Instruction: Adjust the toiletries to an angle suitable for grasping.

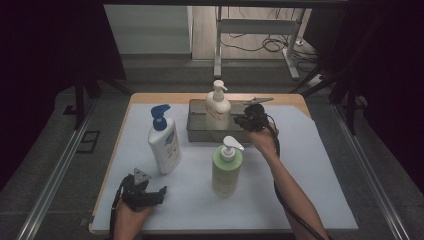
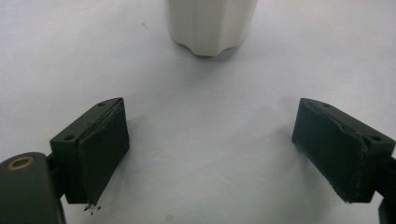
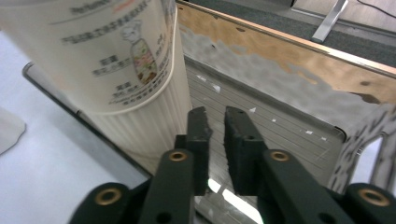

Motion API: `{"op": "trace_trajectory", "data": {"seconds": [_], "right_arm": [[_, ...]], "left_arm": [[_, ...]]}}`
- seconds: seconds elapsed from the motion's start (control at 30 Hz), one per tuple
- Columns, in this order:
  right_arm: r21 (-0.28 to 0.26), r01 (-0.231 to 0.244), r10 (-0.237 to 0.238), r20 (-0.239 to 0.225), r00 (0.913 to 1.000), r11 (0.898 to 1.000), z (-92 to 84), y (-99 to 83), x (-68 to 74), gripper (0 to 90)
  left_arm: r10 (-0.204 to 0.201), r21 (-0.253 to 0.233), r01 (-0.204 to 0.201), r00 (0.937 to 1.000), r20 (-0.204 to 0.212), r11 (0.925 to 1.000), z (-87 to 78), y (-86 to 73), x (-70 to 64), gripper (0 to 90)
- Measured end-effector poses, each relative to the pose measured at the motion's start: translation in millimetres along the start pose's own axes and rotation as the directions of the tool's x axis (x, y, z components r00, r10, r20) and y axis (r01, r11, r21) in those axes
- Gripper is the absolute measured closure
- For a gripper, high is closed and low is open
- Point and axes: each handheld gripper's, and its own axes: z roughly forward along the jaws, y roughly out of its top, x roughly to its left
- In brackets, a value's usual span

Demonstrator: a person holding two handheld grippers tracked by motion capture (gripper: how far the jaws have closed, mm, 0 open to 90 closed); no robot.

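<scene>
Right gripper (image 3: pixel 215 116) is hanging over the near wall of the metal tray (image 1: pixel 198 134), its two black jaws drawn nearly together with only a thin slit between them and nothing caught in it; in the right gripper view the left pad is sitting just beside the ribbed base of the cream pump bottle (image 3: pixel 116 74), though whether it is touching the bottle is hard to make out. That bottle is standing upright inside the tray, toward its left half, and its top is running out of the right gripper view, with its printed label blurred. Nearer the person than the tray, the green pump bottle (image 1: pixel 226 169) is standing upright on the pale sheet (image 1: pixel 320 190) covering the table, its white pump head pointing right. Left of the tray and a little nearer, the white bottle with a blue pump (image 1: pixel 164 142) is standing upright. Nearest of all, well in front of the tray's left end, the left gripper (image 2: pixel 212 154) is resting low over the sheet with its jaws spread wide and holding nothing; in the left gripper view only the fluted bottom of a white bottle is showing beyond them, the rest cropped away. Beyond the tray, the wooden table edge (image 3: pixel 289 44) is showing, and the tray's shiny wall is giving a warped reflection of it.
</scene>
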Motion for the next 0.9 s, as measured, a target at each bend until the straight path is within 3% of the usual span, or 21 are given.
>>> {"op": "trace_trajectory", "data": {"seconds": [0.17, 0.57, 0.9], "right_arm": [[0.018, 0.000, 0.000, 0.011, 0.9999, 1.000, 12.7, 4.7, 1.4, 87.3], [0.051, 0.000, 0.001, -0.012, 0.9999, 0.999, 32.2, 6.7, 6.0, 87.9], [0.059, -0.014, 0.016, -0.026, 0.9995, 0.998, 36.0, 4.6, 8.3, 88.0]], "left_arm": [[0.000, 0.000, 0.000, 1.0000, 0.001, 1.0000, 0.0, 0.0, 0.0, 10.5], [0.000, 0.000, 0.000, 1.0000, 0.000, 1.0000, 0.0, -0.1, 0.0, 10.6], [0.000, 0.000, 0.000, 1.0000, 0.001, 1.0000, 0.0, 0.0, 0.0, 10.6]]}}
